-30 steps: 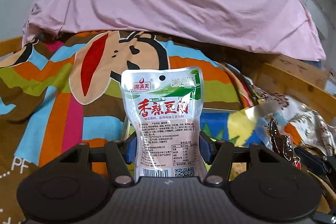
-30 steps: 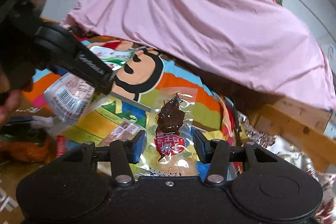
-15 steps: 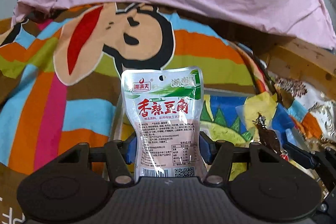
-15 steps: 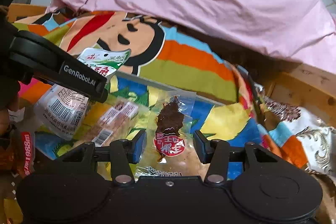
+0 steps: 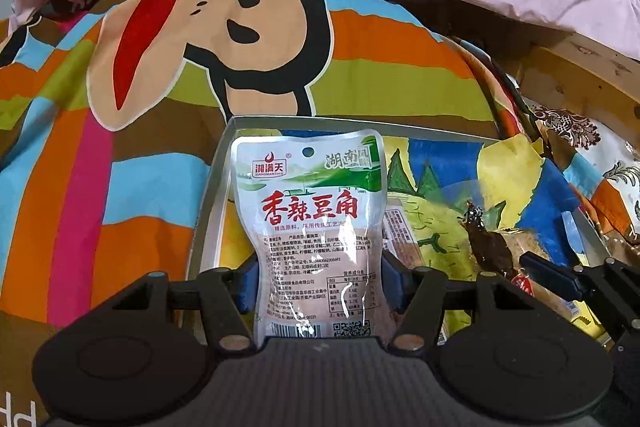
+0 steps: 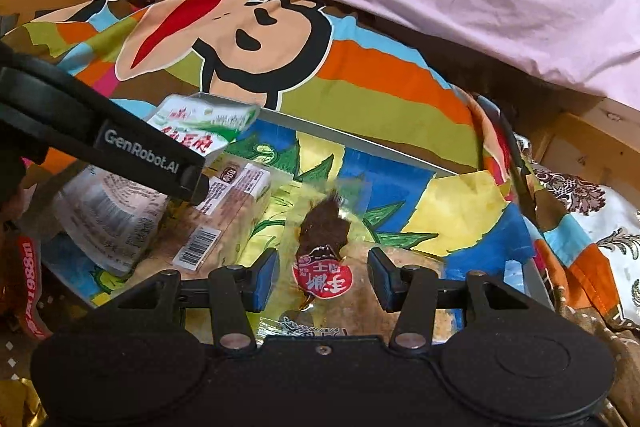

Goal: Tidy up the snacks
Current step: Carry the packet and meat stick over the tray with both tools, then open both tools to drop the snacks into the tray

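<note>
Left wrist view: the left gripper [image 5: 320, 281] has a white-and-green spicy bean pouch [image 5: 310, 223] standing upright between its blue pads [image 5: 249, 285], and the jaws are opening; whether the pads press the pouch cannot be told. Beyond it lies a metal-rimmed tray [image 5: 218, 163] with a painted lining, on a striped cartoon blanket [image 5: 120, 131]. Right wrist view: the right gripper [image 6: 322, 281] has a clear packet of dark meat with a red label [image 6: 322, 255] between its fingers, over the tray [image 6: 360, 143]; its clear edges blur near the pads, so the grip is unclear.
</note>
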`<state>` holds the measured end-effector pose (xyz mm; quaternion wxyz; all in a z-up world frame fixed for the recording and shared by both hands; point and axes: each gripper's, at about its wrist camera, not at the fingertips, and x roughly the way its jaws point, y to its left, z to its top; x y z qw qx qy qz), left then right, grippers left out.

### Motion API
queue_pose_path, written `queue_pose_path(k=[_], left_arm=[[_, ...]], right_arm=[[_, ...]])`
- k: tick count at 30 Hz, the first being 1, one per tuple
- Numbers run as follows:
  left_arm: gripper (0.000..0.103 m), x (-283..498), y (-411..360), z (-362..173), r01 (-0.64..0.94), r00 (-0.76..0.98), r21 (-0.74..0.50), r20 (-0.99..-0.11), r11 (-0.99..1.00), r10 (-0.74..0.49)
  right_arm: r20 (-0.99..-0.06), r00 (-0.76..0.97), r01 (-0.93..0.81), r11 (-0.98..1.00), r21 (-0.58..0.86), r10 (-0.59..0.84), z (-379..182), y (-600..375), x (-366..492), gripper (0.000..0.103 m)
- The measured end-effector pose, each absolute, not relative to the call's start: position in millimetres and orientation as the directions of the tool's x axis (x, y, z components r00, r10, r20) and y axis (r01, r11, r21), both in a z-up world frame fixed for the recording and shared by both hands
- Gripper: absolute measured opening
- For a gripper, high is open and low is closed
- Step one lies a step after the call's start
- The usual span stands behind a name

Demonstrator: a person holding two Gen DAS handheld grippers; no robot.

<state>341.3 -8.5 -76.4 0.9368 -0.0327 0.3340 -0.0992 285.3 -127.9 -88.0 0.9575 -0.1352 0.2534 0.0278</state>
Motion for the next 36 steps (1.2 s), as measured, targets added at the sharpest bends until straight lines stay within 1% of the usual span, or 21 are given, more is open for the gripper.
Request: queue_pose_path(k=[2, 4, 5, 7, 10, 11, 13, 15, 17, 19, 20, 23, 28, 36], left_arm=[[0.068, 342.7, -7.4, -76.2, 0.158, 0.751, -0.132, -0.627, 0.979, -0.206], [0.071, 344.7, -6.1, -76.4, 0.155, 0.746, -0.136, -0.633, 0.978, -0.206], [0.073, 344.8, -5.6, -76.7, 0.152, 0.744, -0.139, -0.636, 0.979, -0.205], [0.075, 343.8, -4.3, -77.1, 0.142, 0.741, -0.142, -0.641, 0.980, -0.200], [0.081, 342.5, -1.3, -77.2, 0.125, 0.733, -0.165, -0.649, 0.978, -0.203], [0.083, 341.6, 0.0, -76.4, 0.124, 0.733, -0.175, -0.647, 0.977, -0.208], [0.085, 338.6, 2.5, -72.9, 0.121, 0.740, -0.194, -0.636, 0.974, -0.219], [0.089, 334.3, 5.6, -66.8, 0.118, 0.752, -0.216, -0.618, 0.969, -0.229], [0.092, 329.6, 8.3, -59.5, 0.112, 0.766, -0.230, -0.600, 0.967, -0.232], [0.097, 321.9, 12.4, -49.8, 0.105, 0.789, -0.242, -0.570, 0.965, -0.229], [0.100, 317.0, 14.6, -44.2, 0.097, 0.804, -0.244, -0.552, 0.965, -0.220], [0.102, 300.2, 19.7, -27.5, 0.102, 0.843, -0.236, -0.495, 0.966, -0.210], [0.102, 272.9, 19.6, -8.7, 0.136, 0.864, -0.187, -0.459, 0.973, -0.209], [0.102, 216.3, 15.7, 13.3, 0.176, 0.912, -0.097, -0.358, 0.980, -0.199]], right_arm=[[-0.499, 0.867, -0.125, 0.962, -0.243, -0.013, -88.5, -127.7, 288.5, 0.052], [-0.504, 0.864, -0.126, 0.962, -0.240, -0.013, -88.5, -128.8, 289.7, 0.063], [-0.504, 0.864, -0.125, 0.963, -0.238, -0.012, -88.3, -129.1, 289.2, 0.066], [-0.496, 0.868, -0.124, 0.963, -0.240, -0.012, -86.8, -129.8, 286.3, 0.078], [-0.479, 0.877, -0.115, 0.961, -0.253, -0.022, -81.4, -130.6, 280.0, 0.086], [-0.473, 0.881, -0.110, 0.960, -0.256, -0.026, -78.6, -131.4, 277.9, 0.087], [-0.453, 0.891, -0.090, 0.962, -0.259, -0.038, -70.4, -134.3, 271.9, 0.093], [-0.425, 0.904, -0.064, 0.966, -0.250, -0.051, -59.3, -139.4, 263.7, 0.097], [-0.400, 0.914, -0.037, 0.972, -0.234, -0.062, -47.9, -146.0, 255.7, 0.099], [-0.371, 0.926, -0.005, 0.978, -0.210, -0.075, -35.1, -153.1, 246.2, 0.102], [-0.353, 0.932, 0.011, 0.980, -0.197, -0.081, -28.0, -156.7, 241.4, 0.102], [-0.314, 0.945, 0.036, 0.987, -0.158, -0.085, -9.6, -164.9, 227.3, 0.102], [-0.246, 0.966, 0.051, 0.989, -0.136, -0.084, 15.0, -169.7, 199.1, 0.102], [-0.170, 0.983, 0.051, 0.991, -0.124, -0.072, 40.0, -172.4, 149.5, 0.102]])
